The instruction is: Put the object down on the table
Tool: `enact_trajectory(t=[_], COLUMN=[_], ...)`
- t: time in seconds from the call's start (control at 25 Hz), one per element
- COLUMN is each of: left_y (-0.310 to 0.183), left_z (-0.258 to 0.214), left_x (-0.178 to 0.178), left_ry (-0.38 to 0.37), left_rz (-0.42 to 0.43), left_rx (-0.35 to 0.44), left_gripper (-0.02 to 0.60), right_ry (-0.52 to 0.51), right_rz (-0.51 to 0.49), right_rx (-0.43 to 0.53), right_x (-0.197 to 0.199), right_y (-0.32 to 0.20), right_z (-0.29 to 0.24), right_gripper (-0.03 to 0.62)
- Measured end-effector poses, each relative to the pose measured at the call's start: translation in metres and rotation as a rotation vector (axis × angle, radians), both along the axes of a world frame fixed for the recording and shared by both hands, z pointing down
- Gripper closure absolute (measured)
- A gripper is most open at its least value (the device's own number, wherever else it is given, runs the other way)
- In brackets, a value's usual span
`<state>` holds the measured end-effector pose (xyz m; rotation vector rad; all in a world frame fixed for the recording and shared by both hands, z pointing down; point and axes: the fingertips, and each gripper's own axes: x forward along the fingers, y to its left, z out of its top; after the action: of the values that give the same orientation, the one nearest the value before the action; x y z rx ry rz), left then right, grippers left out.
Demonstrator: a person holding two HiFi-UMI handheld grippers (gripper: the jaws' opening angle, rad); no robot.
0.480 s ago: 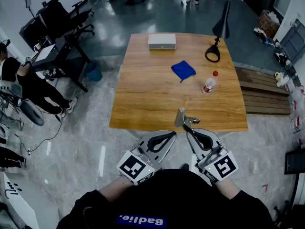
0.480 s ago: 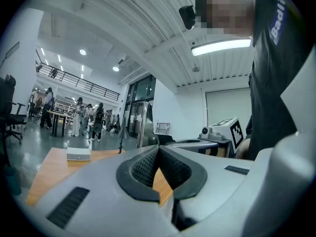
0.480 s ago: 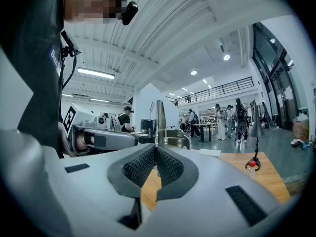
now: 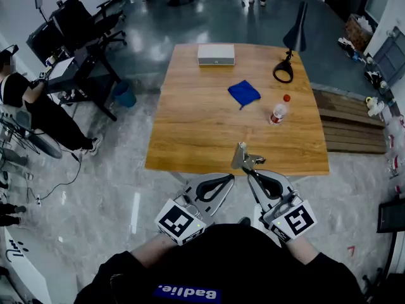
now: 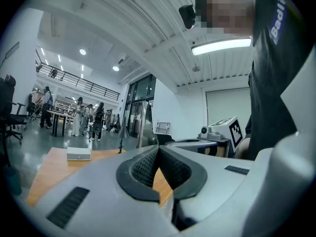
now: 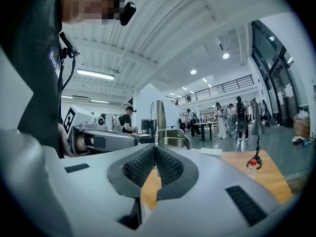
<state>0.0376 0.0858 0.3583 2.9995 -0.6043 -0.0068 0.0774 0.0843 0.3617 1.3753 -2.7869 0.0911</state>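
Observation:
A small metal spring clip (image 4: 243,156) hangs over the front edge of the wooden table (image 4: 202,132), and my right gripper (image 4: 249,169) is shut on its lower end. In the right gripper view the metal clip (image 6: 169,136) sticks up from the closed tips of that right gripper (image 6: 156,149), showing a thin upright blade and a coiled spring. My left gripper (image 4: 229,178) sits just left of it, off the table's front edge. The left gripper view shows the left gripper (image 5: 158,151) shut with nothing between its pads.
On the table lie a blue cloth (image 4: 243,93), a red-capped bottle (image 4: 278,111), a white box (image 4: 216,54) at the far edge and a black desk lamp (image 4: 286,62). Office chairs (image 4: 76,24) and a seated person (image 4: 25,100) are at the left, wooden boards (image 4: 351,128) at the right.
Both grippers and the metal clip hold the same places. Only the seated person at the left edge has shifted a little.

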Motion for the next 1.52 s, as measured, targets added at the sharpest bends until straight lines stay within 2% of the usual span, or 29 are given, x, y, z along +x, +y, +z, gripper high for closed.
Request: enact_trajectory(t=[0.28,0.56,0.84,1.16,1.52], left_y=[-0.001,0.002,0.0,-0.051,-0.13], left_z=[0.0,-0.003,0.006,0.01,0.006], left_x=[0.013,0.033,0.038,0.002,-0.048], left_ry=[-0.008,-0.026,-0.029,0.007,0.047], left_rz=[-0.015,-0.082,-0.139,-0.134,-0.049], left_rx=[0.006,0.022,-0.013,-0.019,-0.015], left_gripper=[0.574,0.574,0.574,0.574,0.574], right_ry=[-0.012,-0.038,-0.054,-0.034,-0.029], right_rz=[-0.031,-0.095,-0.154,-0.137,-0.056], right_rx=[0.001,0.001,-0.035,-0.065,-0.104], right_x=[0.011,0.032,0.037,0.001,-0.046], right_y=[-0.003,-0.001,-0.006,-0.055,-0.133], right_z=[-0.001,0.001,0.012,0.017,0.021], right_gripper=[0.587,0.588,0.588,0.588,0.588])
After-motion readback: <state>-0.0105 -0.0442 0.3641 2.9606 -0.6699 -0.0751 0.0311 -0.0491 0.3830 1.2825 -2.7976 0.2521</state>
